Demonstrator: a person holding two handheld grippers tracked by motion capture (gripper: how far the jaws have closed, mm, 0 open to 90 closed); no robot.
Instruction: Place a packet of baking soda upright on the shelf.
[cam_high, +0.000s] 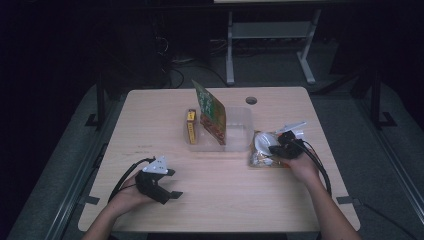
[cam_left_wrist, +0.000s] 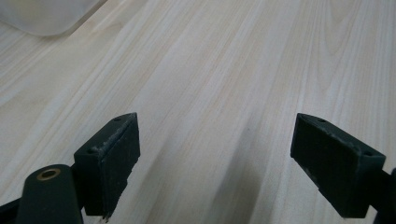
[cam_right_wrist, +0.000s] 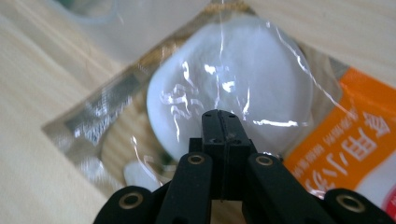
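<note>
Right tongs (cam_right_wrist: 222, 122) clenched, pinching nothing visible, over bun packet (cam_high: 264, 147) at 3 o'clock on bench (cam_high: 215, 200). Likely light, soft, slippery film w/ squashable buns; grip edge seam. Left tongs (cam_left_wrist: 215, 154) released.

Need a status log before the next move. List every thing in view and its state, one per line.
Left gripper: open, nothing between the jaws, over bare table.
Right gripper: shut, tips on the bun pack.
Bun pack: sealed, flat on the table beside the bin.
Bin: open-topped, clear.
Green pack: upright, leaning in the bin.
Yellow box: lying in the bin.
</note>
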